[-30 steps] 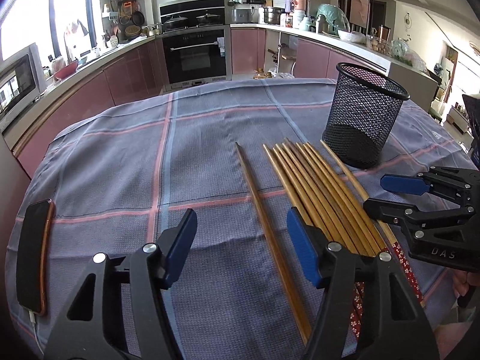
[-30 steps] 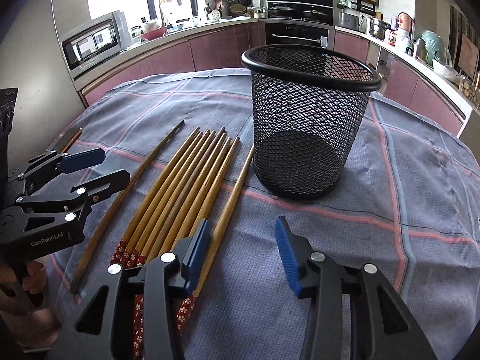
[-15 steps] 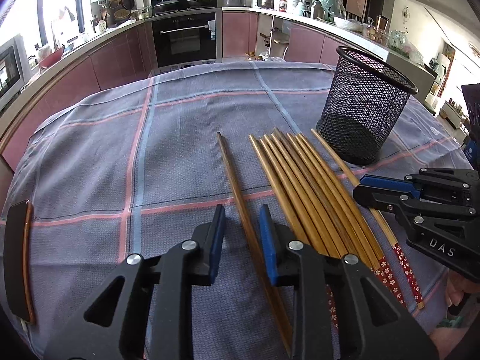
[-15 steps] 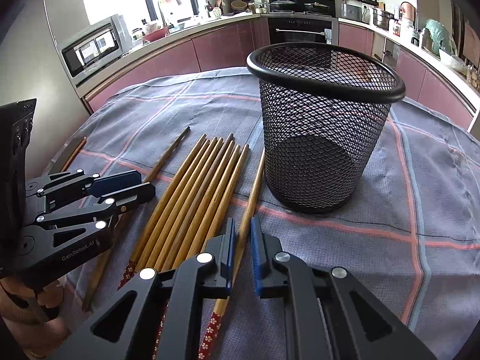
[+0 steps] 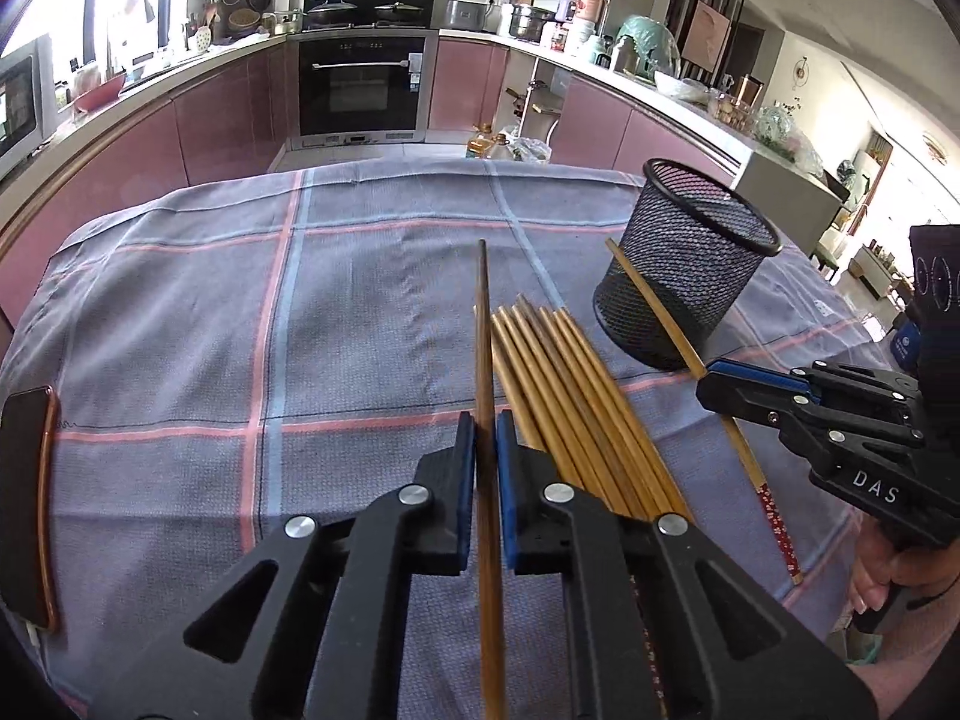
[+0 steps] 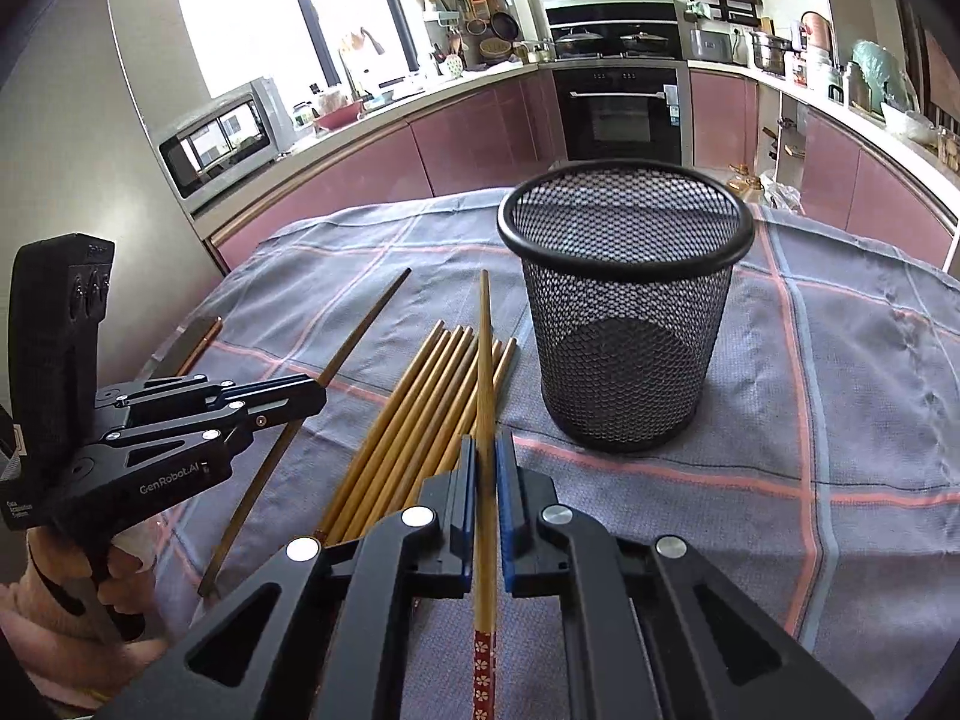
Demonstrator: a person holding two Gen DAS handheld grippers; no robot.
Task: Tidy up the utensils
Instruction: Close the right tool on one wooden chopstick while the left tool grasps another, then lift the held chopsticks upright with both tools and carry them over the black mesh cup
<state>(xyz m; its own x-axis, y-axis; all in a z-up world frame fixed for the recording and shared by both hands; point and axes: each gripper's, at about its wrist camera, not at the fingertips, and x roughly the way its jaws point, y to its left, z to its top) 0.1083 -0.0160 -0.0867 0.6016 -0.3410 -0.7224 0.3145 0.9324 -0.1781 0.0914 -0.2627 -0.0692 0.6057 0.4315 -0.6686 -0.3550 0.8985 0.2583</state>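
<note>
In the left wrist view my left gripper (image 5: 486,438) is shut on a dark brown chopstick (image 5: 483,330), which points away over the cloth with its tip raised. My right gripper (image 6: 487,462) is shut on a lighter chopstick (image 6: 485,360) with a red flowered end. Each gripper shows in the other's view: the right gripper (image 5: 705,373) at the right, the left gripper (image 6: 315,391) at the left. Between them several bamboo chopsticks (image 5: 576,396) lie side by side on the checked tablecloth. A black mesh cup (image 6: 624,312) stands upright and empty just beyond them.
A phone (image 5: 27,504) lies at the table's left edge. The grey cloth (image 5: 360,312) with pink lines covers the whole table. A person's hands hold both gripper handles near the front edge. Kitchen counters and an oven stand behind the table.
Both grippers went from open to shut, each on one chopstick at either side of the row. Both chopsticks now stand lifted off the cloth, tips raised.
</note>
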